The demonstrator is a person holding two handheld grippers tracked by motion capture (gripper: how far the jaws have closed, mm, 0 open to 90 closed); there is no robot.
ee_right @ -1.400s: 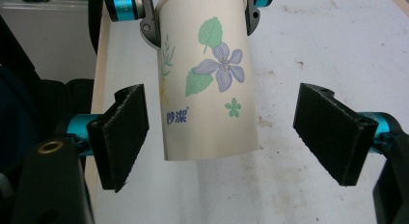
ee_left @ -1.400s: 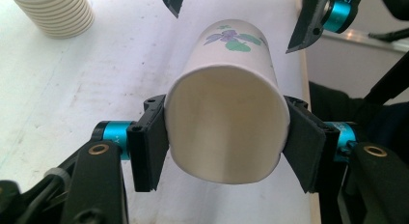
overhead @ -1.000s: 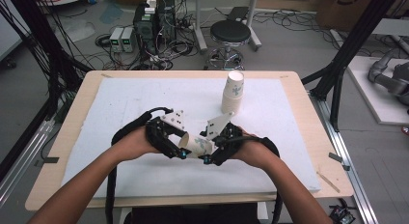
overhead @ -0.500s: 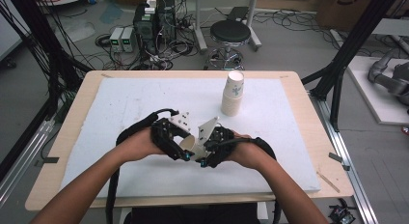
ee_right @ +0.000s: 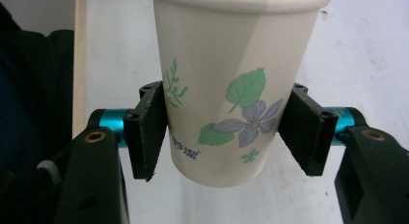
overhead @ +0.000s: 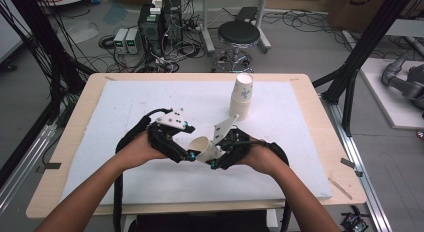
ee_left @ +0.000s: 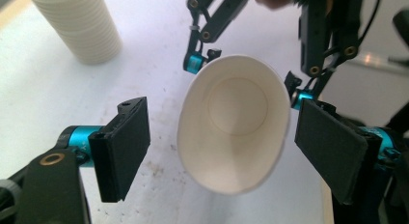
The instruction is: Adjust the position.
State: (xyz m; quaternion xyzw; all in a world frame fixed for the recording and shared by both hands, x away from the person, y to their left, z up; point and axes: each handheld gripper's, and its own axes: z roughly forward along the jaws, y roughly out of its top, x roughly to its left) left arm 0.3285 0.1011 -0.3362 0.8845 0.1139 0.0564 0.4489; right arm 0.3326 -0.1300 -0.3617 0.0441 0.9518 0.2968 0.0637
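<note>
Near the middle of the table, a paper cup is held off the white mat between the two hands. It is pinched by the right claw, whose pads are pressed on both sides of its lower body in the right gripper view, just above the base; those jaws have just been closing on it. The cup is printed with green leaves and a purple flower, and its rim is squeezed into an oval as seen in the left gripper view. The left claw is spread at the cup's mouth, its jaws having just been opening; its pads stand clear of the rim on either side, with the mouth between them. Farther off, to the right, a stack of cups is seen upright on the mat, well apart from the hands.
</note>
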